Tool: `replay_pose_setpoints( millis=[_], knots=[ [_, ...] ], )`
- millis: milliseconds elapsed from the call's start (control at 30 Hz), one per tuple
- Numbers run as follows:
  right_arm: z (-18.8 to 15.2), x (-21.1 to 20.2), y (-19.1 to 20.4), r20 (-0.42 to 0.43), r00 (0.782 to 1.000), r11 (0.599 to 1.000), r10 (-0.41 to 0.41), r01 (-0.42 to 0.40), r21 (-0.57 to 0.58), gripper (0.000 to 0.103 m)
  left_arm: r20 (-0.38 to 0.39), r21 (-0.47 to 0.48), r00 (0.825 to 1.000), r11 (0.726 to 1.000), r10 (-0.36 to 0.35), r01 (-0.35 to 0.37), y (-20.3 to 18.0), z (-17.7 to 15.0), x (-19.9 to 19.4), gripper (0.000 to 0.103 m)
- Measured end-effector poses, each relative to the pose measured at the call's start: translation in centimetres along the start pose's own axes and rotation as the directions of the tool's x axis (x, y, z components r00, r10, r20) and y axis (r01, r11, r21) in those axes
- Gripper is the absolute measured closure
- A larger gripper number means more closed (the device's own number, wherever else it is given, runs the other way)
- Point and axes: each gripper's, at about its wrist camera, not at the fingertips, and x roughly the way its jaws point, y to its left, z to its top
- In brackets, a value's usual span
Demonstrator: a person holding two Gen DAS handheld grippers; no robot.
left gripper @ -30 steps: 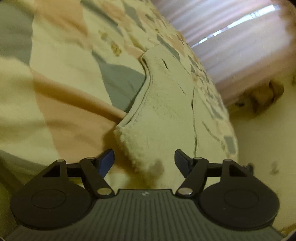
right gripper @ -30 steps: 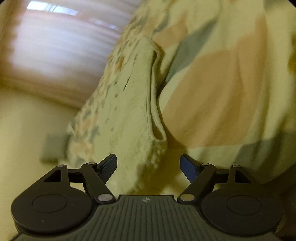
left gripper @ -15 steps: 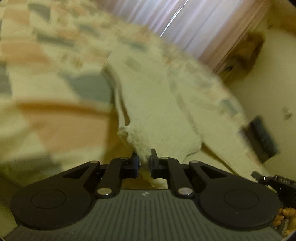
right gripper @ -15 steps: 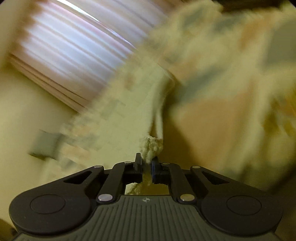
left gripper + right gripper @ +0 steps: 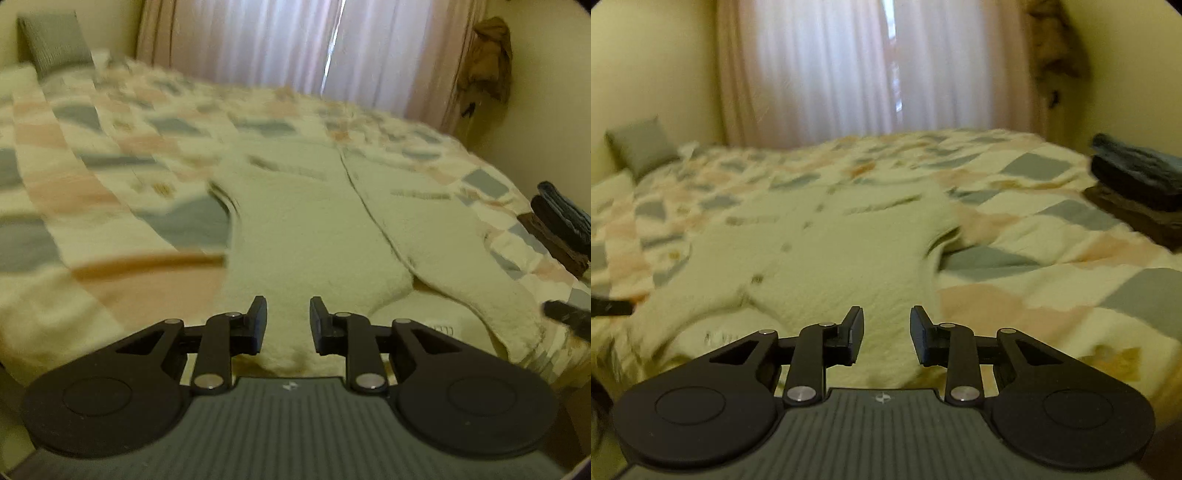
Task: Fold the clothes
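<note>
Both hand-held grippers, the left hand-held gripper (image 5: 284, 320) and the right hand-held gripper (image 5: 886, 334), now stand with jaws spread and empty, where half a second ago each was pinched on a near corner of the cream fleece garment (image 5: 314, 236). The garment lies spread flat on the quilted bed (image 5: 110, 192), running from 6 o'clock towards 12, front seam up. Judgement: hem released after straightening; folds remain to be made, and folded dark clothes (image 5: 1137, 177) sit at 2 o'clock.
</note>
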Motion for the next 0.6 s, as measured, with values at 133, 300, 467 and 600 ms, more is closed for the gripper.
replay_pose_setpoints(
  millis=[133, 300, 467, 600],
  knots=[
    [-2.0, 2.4, 1.1, -0.192, 0.981, 0.999, -0.040, 0.038, -0.010, 0.069, -0.137, -0.052, 0.985, 0.992, 0.105, -0.113, -0.7, -1.3, 2.3, 0.082],
    [-1.9, -1.3, 1.3, -0.193, 0.980, 0.999, -0.040, 0.045, 0.021, 0.055, -0.133, 0.011, 0.979, 0.988, 0.156, -0.156, -3.6, -1.2, -0.6, 0.067],
    [0.4, -4.1, 1.9, -0.105, 0.994, 0.999, -0.030, 0.033, 0.021, 0.030, -0.069, 0.093, 0.982, 0.981, 0.177, -0.170, -6.4, -1.1, -3.1, 0.053],
    [1.9, -4.2, 2.3, -0.078, 0.997, 1.000, -0.014, 0.016, 0.019, 0.026, -0.044, 0.125, 0.985, 0.980, 0.164, -0.157, -7.8, -1.4, -4.5, 0.048]
  ],
)
